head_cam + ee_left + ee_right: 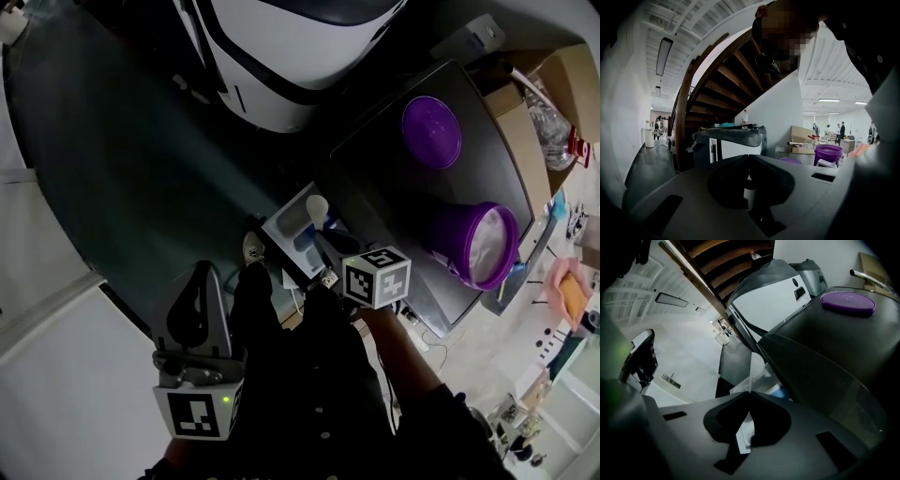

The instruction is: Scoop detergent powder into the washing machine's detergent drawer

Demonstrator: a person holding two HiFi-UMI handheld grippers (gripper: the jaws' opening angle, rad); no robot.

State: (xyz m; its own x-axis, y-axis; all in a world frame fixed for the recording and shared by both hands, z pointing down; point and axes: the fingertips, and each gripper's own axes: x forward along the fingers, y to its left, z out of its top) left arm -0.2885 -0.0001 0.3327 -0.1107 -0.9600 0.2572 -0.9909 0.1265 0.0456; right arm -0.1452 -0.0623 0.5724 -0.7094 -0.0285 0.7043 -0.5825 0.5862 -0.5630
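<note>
The right tool is clamped shut on the white handle of a scoop, whose bowl is over the pulled-out detergent drawer. The left tool hangs low, well apart, its jaws together on nothing. A purple tub of powder and its lid sit on the washing machine's top.

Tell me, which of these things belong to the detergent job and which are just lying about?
Job: scoop in the right gripper, open detergent drawer, purple tub of powder, its purple lid.
Lying about: cardboard box, white appliance beyond.
</note>
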